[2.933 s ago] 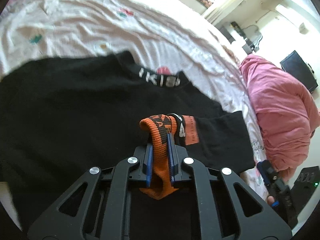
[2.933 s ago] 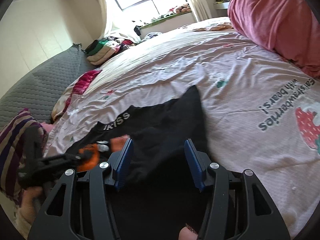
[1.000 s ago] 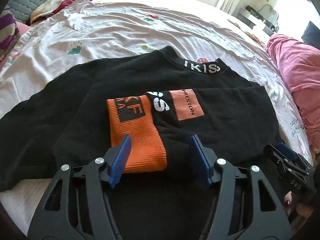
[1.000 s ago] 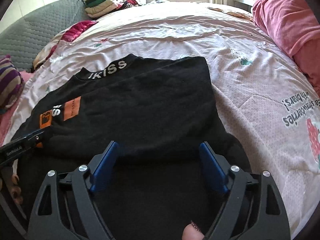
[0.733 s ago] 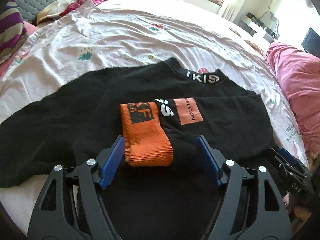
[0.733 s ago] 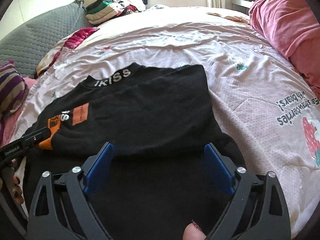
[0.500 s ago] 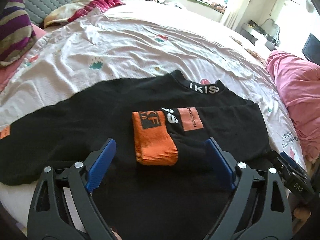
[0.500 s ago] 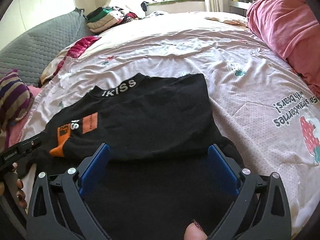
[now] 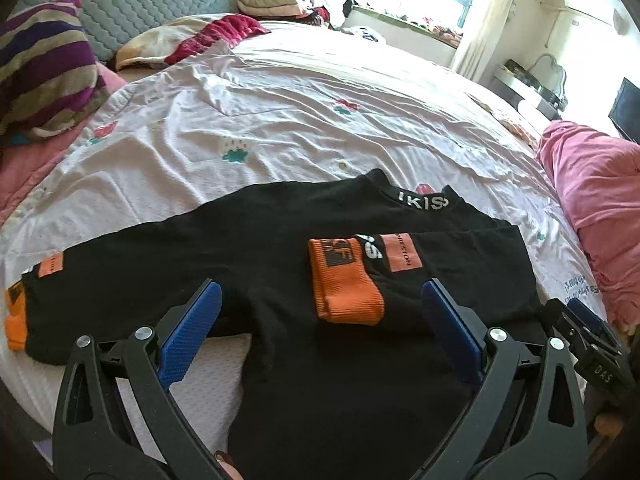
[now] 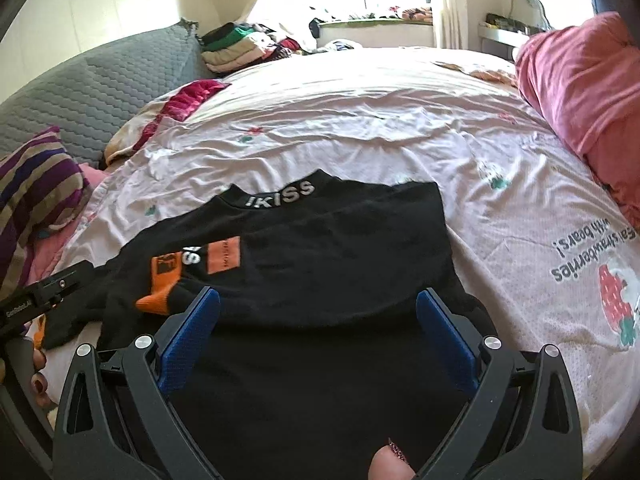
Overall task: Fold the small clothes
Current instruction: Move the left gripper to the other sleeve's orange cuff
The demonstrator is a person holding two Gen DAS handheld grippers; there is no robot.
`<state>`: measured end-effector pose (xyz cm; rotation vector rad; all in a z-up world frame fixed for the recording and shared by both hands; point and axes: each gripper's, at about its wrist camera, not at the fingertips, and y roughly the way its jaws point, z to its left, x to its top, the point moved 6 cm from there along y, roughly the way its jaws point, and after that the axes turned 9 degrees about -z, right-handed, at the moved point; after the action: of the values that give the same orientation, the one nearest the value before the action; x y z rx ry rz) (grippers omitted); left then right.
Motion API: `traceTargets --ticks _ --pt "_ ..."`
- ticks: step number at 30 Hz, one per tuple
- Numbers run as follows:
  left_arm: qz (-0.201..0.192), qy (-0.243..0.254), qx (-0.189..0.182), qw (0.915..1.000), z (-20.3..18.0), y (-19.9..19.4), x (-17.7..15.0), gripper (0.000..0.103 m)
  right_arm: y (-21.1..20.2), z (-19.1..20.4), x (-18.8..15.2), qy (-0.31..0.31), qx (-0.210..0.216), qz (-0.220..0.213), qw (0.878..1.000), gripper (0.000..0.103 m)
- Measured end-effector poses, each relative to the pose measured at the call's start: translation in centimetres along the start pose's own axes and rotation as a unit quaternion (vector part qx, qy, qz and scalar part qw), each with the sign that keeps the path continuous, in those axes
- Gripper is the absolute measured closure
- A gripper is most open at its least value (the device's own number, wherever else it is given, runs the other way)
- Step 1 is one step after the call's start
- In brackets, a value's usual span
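Black long-sleeved top [image 9: 280, 264] spread near the bed's [image 9: 320, 120] front edge, right sleeve with orange ribbed cuff [image 9: 344, 284] now folded across; left claw [image 9: 320, 332] just opened wide, cuff released; right claw [image 10: 320, 336] wide, empty; left sleeve due next.

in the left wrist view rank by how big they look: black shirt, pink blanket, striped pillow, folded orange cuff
1. black shirt, by far the largest
2. pink blanket and striped pillow: they look alike, both cut by the picture's edge, so unranked
3. folded orange cuff, smallest
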<state>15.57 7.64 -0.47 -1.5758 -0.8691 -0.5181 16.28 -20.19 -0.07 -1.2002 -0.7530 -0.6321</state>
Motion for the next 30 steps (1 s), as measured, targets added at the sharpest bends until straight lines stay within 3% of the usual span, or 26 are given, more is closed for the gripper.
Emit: traceTargets --ticks 18,30 --pt "-0.017 -0.050 0.038 0.9979 6.3 -3.0 -0.4 0.009 -0.8 7.5 1.0 -0.056 0.048 -0.017 0.997 0.005" --pt "-0.012 -0.102 0.075 0.9919 11.9 -3.9 -1.8 0.009 -0.2 13.4 -0.1 -0.117 0.083 -0.012 0.990 0.005"
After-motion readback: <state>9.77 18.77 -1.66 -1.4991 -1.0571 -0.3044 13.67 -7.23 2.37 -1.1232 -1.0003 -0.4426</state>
